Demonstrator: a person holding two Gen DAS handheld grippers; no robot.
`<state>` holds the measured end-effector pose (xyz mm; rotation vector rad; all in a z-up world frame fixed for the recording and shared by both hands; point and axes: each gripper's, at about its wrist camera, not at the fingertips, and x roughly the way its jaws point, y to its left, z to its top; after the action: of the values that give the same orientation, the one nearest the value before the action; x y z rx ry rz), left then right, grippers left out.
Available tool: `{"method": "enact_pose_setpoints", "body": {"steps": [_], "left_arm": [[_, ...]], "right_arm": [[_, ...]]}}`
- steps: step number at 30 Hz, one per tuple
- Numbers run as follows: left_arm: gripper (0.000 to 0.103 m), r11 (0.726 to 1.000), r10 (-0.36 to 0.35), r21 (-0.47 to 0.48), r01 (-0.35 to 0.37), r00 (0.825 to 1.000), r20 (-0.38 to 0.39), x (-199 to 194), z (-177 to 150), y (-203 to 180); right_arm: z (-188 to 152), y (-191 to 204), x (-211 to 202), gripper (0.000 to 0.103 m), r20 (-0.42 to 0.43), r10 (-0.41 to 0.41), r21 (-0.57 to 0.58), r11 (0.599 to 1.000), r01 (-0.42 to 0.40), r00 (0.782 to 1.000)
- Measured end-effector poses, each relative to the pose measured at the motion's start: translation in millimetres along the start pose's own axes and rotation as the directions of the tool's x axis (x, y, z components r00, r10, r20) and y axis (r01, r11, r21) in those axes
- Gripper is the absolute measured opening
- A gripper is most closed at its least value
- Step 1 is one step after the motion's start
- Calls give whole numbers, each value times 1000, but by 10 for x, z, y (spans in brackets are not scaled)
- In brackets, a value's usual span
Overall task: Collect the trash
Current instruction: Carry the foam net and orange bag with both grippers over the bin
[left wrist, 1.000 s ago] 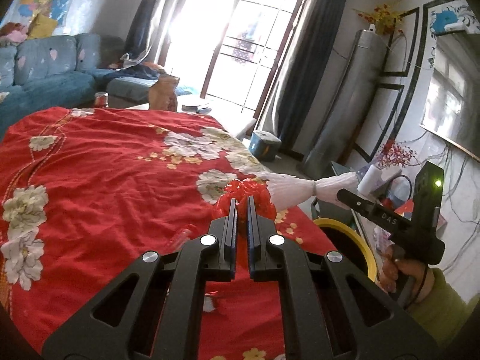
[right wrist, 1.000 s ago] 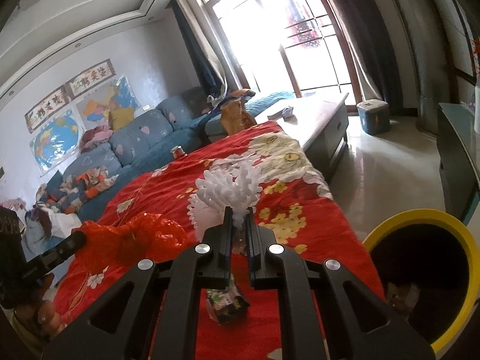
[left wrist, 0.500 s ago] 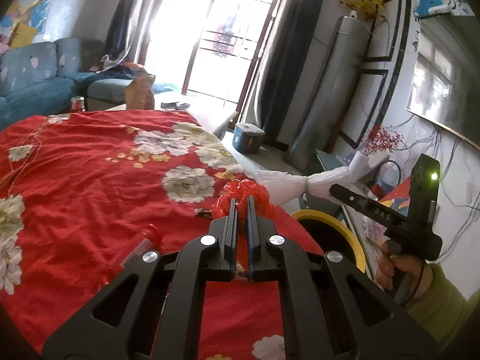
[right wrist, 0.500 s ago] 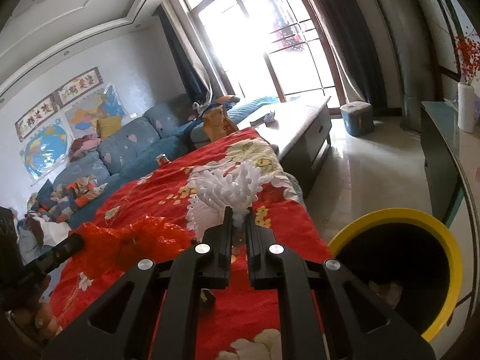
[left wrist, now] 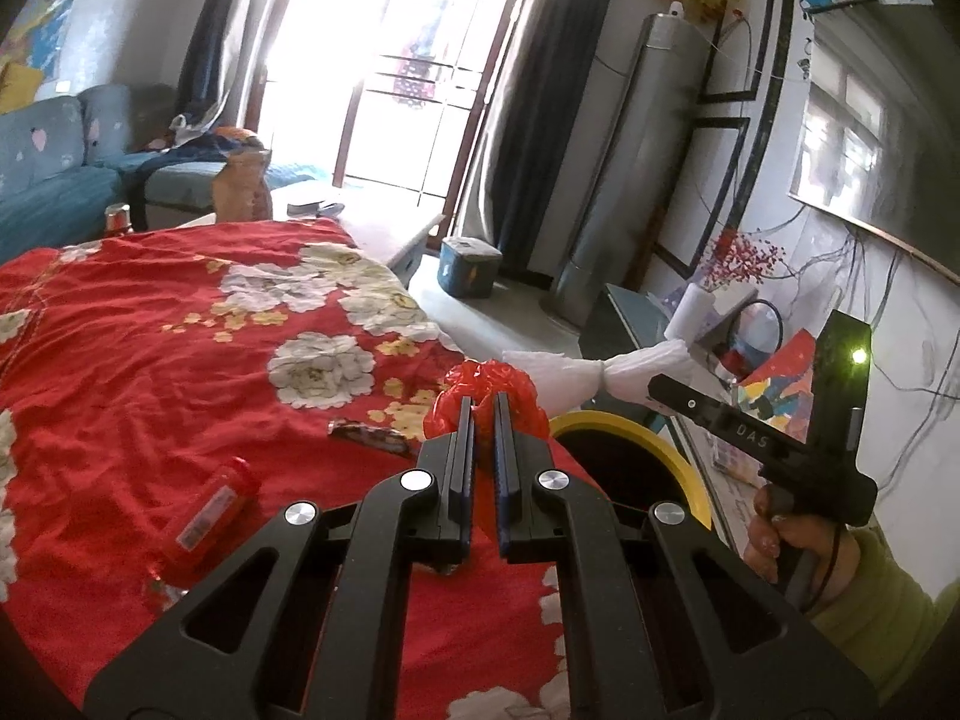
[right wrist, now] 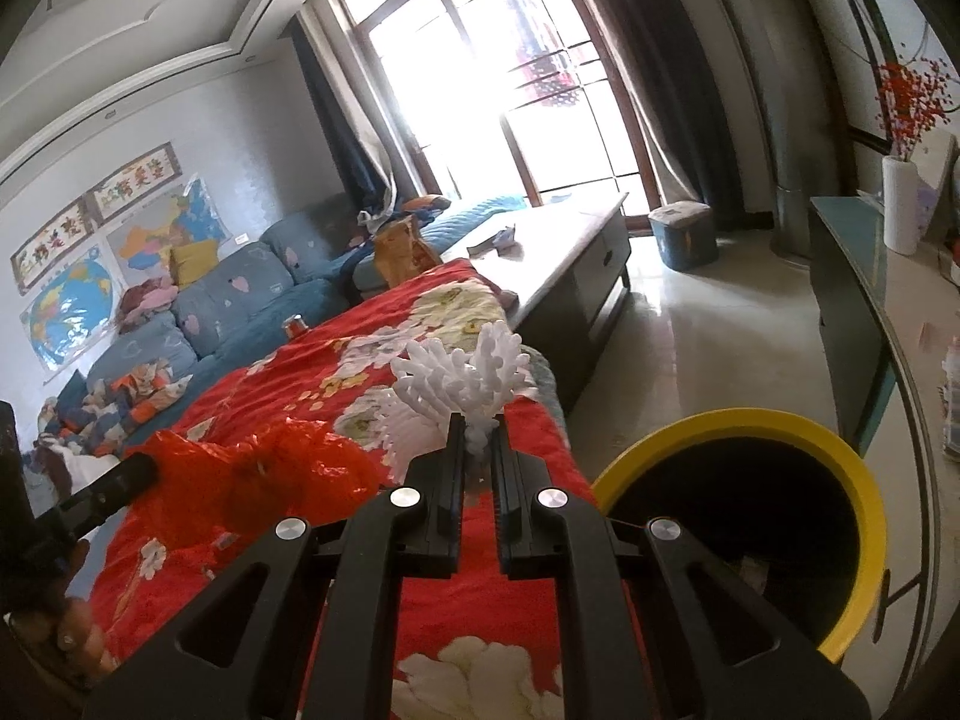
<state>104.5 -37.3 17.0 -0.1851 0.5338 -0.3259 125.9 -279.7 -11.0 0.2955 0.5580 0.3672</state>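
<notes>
We see a blue sofa (right wrist: pixel 240 300) under wall maps (right wrist: pixel 72 312), a bright balcony door (left wrist: pixel 396 78) between dark curtains (left wrist: pixel 528 96), a low coffee table (right wrist: pixel 576 252), a small blue stool (right wrist: pixel 684 234), and a white vase (right wrist: pixel 903 204) holding red berry sprigs.

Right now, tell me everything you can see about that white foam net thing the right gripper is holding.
The white foam net looks like soft, spongy mesh sleeve packaging. The right gripper is shut on its middle, so it pinches to a waist there and its cut strands splay out like coral beyond the fingertips. It is held clear above the red floral cloth, beside the yellow-rimmed bin, not yet over its opening. Only the gripper touches it.
</notes>
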Motion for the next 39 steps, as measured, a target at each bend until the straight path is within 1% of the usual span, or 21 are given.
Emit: {"method": "enact_pose_setpoints", "body": {"steps": [9,20,33,39], "left_arm": [[2,999,-27,36,29,999,-40,224,-38,-234],[2,993,-61,92,69,995,-85,468,-96,-536],[2,975,-112,174,136,984,-138,692,-233,-926],[2,968,-127,195,157,979,-157,789,-277,-1020]], "right_arm": [[-10,-293,-77,8,7,-38,48,998,38,999],[4,-640,-212,8,38,-93,112,990,88,995],[-4,-1007,-329,8,58,-167,177,972,154,984],[-50,-1152,-364,8,60,-193,202,963,177,979]]}}
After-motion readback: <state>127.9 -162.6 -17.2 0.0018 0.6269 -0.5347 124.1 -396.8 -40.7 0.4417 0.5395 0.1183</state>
